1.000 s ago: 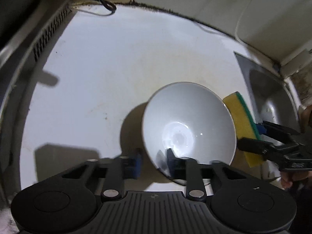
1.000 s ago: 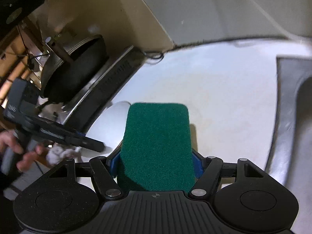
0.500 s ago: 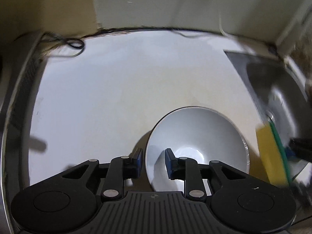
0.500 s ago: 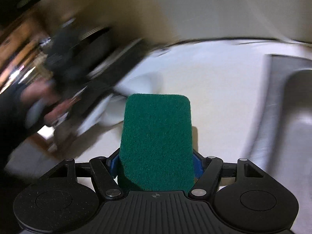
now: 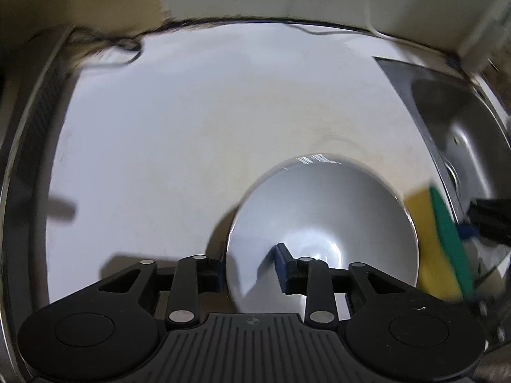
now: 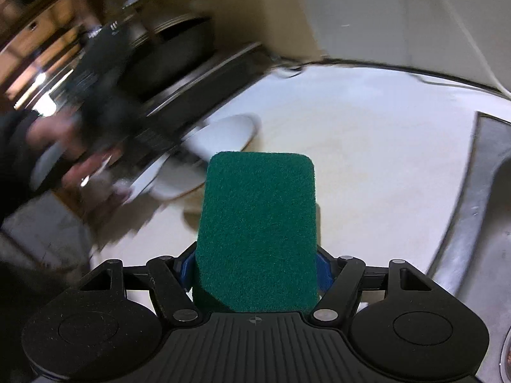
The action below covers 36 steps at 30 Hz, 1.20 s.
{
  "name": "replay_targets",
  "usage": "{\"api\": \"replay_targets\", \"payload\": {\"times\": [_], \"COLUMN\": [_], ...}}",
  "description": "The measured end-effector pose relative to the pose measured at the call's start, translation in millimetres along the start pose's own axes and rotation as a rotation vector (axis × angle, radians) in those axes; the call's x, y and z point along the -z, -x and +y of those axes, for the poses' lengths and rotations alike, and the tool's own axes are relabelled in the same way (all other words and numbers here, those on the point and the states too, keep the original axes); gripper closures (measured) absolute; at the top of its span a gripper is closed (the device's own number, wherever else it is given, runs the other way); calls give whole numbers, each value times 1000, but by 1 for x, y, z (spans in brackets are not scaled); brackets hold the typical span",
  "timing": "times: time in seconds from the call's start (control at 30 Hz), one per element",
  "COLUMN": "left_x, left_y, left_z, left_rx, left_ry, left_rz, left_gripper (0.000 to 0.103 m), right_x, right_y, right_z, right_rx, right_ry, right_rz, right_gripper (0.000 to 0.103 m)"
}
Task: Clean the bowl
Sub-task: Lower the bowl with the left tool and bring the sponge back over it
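Over a white bench (image 5: 191,134), beside a steel sink (image 5: 463,146), the left claw (image 5: 249,268) pinches the near rim of a white bowl (image 5: 322,223), one finger inside and one outside, tilting its hollow toward the camera. Just right of the bowl's rim, the right claw (image 6: 255,271) is clenched on a sponge (image 6: 257,233), green scouring face up, long axis pointing forward along the fingers. Seen from the right wrist, the bowl lies ahead and left, so the sponge likely needs to swing leftward into the hollow.

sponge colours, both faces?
Green scouring face, yellow foam body on the sponge. Green fills the right wrist view; the yellow side shows only in the left wrist view.
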<state>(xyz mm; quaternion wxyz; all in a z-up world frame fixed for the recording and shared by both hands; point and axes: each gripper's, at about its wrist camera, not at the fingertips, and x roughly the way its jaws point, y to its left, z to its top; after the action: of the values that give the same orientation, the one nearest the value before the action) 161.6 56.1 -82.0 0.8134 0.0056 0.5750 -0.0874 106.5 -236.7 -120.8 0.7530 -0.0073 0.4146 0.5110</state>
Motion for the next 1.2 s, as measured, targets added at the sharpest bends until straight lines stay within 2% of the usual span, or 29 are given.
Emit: {"api": "replay_targets", "payload": {"times": [0.07, 0.13, 0.2, 0.27, 0.43, 0.53, 0.6, 0.7, 0.8, 0.87, 1.0, 1.07, 1.13, 1.2], "left_x": [-4, -3, 6, 14, 21, 16, 10, 6, 6, 11, 24, 34, 37, 38], "left_y": [1, 5, 15, 19, 18, 16, 13, 12, 13, 19, 34, 43, 44, 42], "left_z": [1, 2, 5, 7, 6, 7, 10, 10, 5, 2, -7, -12, -13, -11], "left_rx": [2, 4, 20, 44, 49, 27, 32, 57, 66, 91, 109, 106, 111, 120], "left_ry": [1, 19, 60, 116, 145, 147, 153, 142, 99, 64, -37, -105, -124, -122], "left_rz": [-11, -23, -22, -4, 4, -16, -29, -37, -59, -74, -84, -97, -101, -101], "left_gripper": [68, 70, 70, 70, 70, 70, 74, 74, 76, 76, 75, 75, 75, 75], "right_x": [1, -3, -6, -15, -16, -6, -2, -4, -16, -32, -55, -63, -70, -71], "right_y": [4, 8, 10, 0, -17, -8, -4, 9, 23, 20, 5, -12, -27, -33], "right_z": [0, -7, -12, -16, -7, -3, 6, 21, 42, 62, 79, 87, 95, 101], "right_rx": [21, 103, 172, 190, 138, 102, 109, 150, 233, 331, 352, 377, 397, 404], "right_ry": [-6, -40, -45, -43, -7, 10, 38, 99, 203, 341, 466, 545, 620, 665], "right_rz": [-5, -28, -42, -53, -20, -12, 0, 6, 10, 53, 126, 192, 237, 231], "right_gripper": [34, 34, 34, 34, 34, 34, 34, 34, 34, 34, 34, 34, 25, 16]}}
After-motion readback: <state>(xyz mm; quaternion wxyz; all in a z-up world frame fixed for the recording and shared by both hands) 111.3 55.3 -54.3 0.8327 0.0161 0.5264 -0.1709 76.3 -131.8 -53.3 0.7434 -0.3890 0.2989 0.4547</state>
